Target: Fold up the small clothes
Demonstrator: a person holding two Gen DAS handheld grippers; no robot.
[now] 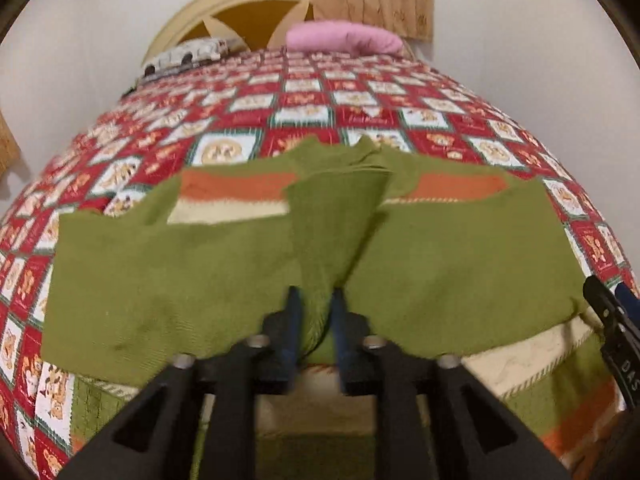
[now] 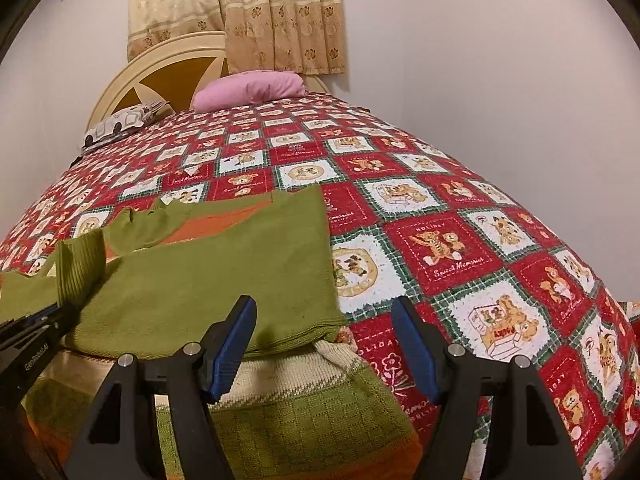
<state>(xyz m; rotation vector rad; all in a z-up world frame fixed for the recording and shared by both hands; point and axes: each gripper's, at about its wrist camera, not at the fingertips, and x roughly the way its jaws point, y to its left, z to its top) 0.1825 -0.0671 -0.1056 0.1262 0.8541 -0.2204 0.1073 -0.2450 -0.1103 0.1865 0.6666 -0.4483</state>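
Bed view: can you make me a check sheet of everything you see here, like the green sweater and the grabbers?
Surface: bedspread with red and white teddy bear squares.
Job's things: green sweater with orange and cream stripes, partly folded; one sleeve runs across the middle.
Clutter: pink pillow and patterned pillow at the far end.
Grippers: left gripper has the sleeve between its fingers, but the grip is unclear; right gripper is open and empty over the sweater's edge.
Cables: nothing seen.
Surroundings: cream headboard, flowered curtain, plain wall.
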